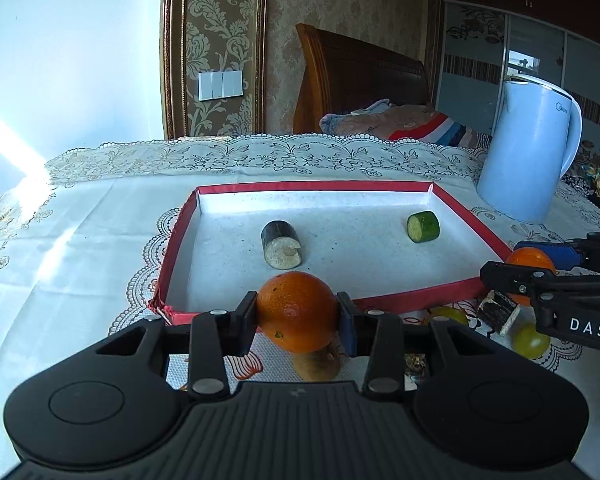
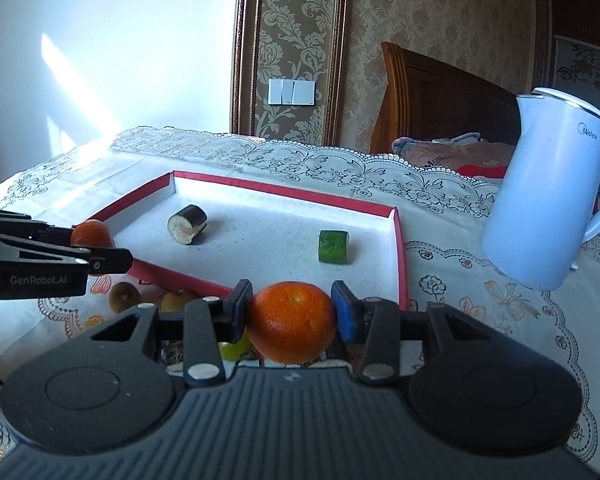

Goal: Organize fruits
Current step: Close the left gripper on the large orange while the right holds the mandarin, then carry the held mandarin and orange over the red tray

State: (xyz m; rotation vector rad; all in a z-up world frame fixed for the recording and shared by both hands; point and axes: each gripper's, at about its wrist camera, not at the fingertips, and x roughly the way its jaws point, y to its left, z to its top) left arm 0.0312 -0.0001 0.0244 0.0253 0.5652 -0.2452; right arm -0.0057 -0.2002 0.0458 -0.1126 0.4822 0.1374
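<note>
My left gripper [image 1: 298, 312] is shut on an orange [image 1: 296, 308], held just above the near rim of a red-edged white tray [image 1: 172, 256]. My right gripper [image 2: 292, 318] is shut on a second orange [image 2: 292, 322] at the tray's [image 2: 400, 248] near right corner. Each gripper shows in the other's view: the right one [image 1: 536, 268] with its orange [image 1: 530, 258], the left one [image 2: 104, 254] with its orange [image 2: 92, 234]. Inside the tray lie an eggplant piece [image 1: 281, 244] [image 2: 187, 225] and a cucumber piece [image 1: 423, 227] [image 2: 333, 247].
A white kettle [image 1: 528, 148] [image 2: 556, 200] stands to the right of the tray. Below the grippers lie small yellow-green fruits [image 1: 530, 340], a dark cut piece [image 1: 498, 312] and brown fruits [image 2: 124, 297] on the lace cloth [image 1: 80, 240]. A bed stands behind the table.
</note>
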